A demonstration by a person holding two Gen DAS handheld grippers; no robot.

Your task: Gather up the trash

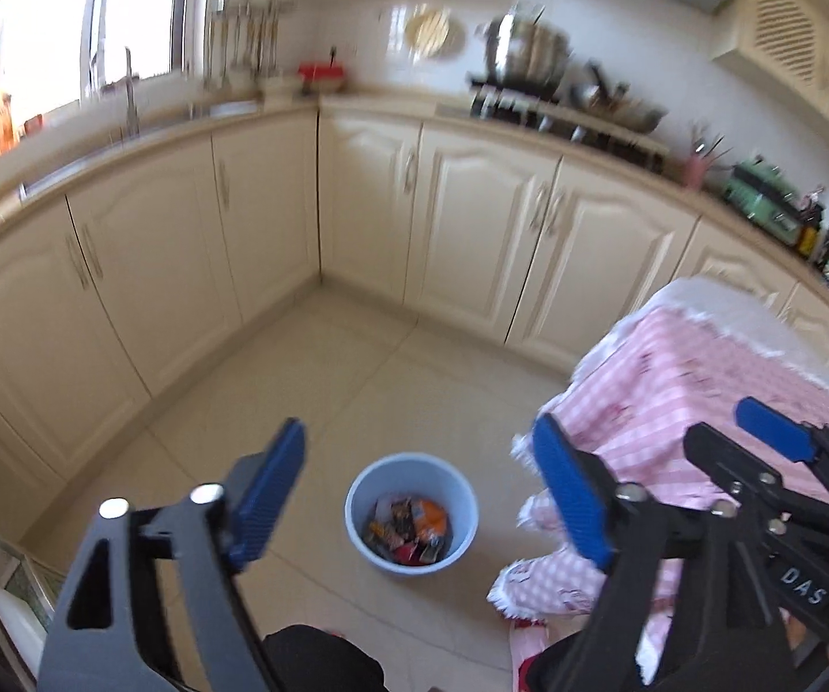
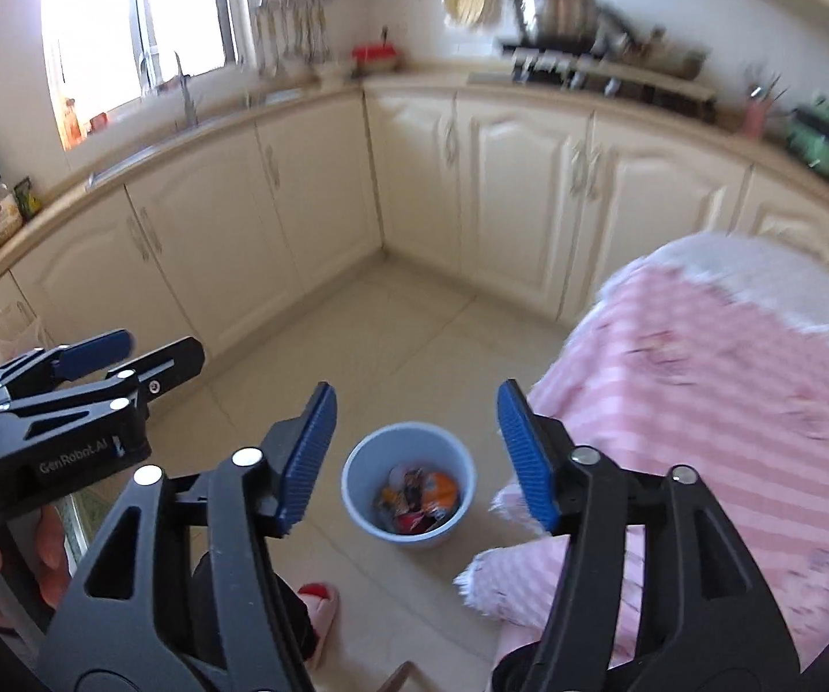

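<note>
Both grippers, left gripper [image 1: 423,504] and right gripper [image 2: 417,452], are hanging released, empty, above the bin [image 1: 411,513]; its wrappers [image 1: 409,527] are looking light, crinkly; pinch at twelve o'clock rim.

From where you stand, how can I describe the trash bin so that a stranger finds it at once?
Look at the pale tiled floor in the corner of the cream kitchen cabinets. Beside the furniture draped in a pink checked cloth stands a small round bucket. It is the only light blue thing on the floor, open at the top, with colourful wrappers inside.
</note>
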